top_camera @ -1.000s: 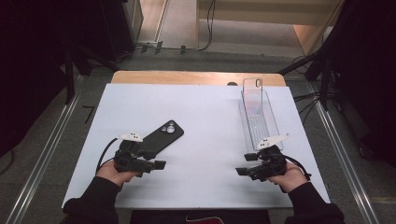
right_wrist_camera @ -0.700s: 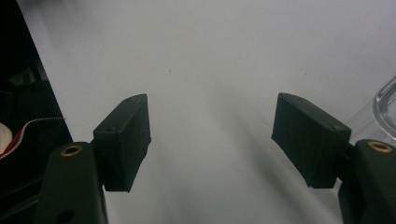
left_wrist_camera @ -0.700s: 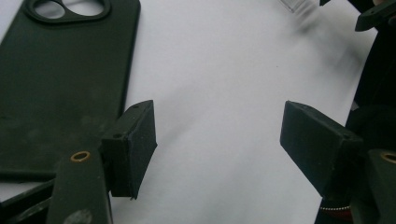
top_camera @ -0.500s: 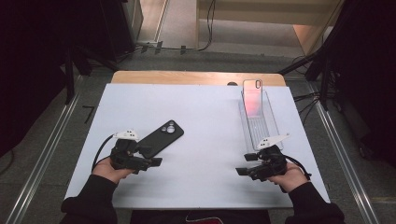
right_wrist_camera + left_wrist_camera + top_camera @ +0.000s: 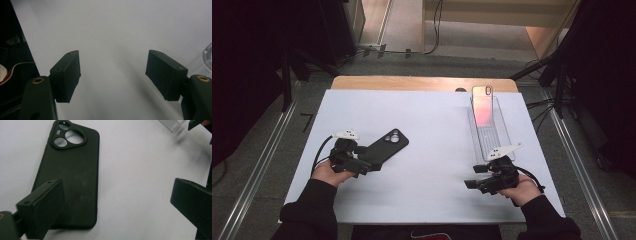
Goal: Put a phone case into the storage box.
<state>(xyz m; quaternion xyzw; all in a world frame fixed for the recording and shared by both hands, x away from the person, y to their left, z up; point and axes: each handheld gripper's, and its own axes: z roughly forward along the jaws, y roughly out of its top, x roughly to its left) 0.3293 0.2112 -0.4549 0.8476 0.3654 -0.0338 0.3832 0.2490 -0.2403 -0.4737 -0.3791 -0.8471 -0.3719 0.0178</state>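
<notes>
On the near left of the white table top (image 5: 432, 150) lies a matte black soft phone case (image 5: 384, 147), flat with its outer face up, its round camera cut-outs at the far right end. The left gripper (image 5: 371, 164) sits at the case's near left end; its jaws have just been opening and now stand wide apart, one black pad (image 5: 46, 205) hanging over the near corner of the case and the other well off to the side above bare table, so nothing is clamped between them. From here the likeliest slip is a poor bite: the case is thin and lies flush on the table, so if the jaws close from this offset, one pad may press on top of it while the other sweeps in across the surface and shoves it away, or pinches a single flexible edge that buckles and springs free. At the near right the right gripper (image 5: 473, 183) rests with its jaws parted over empty table, holding nothing. Just beyond it, on the far right, a clear plastic tray (image 5: 492, 137) carries a phone with a pinkish glossy back (image 5: 482, 105); a hasty swing of that hand could knock the light tray askew.
</notes>
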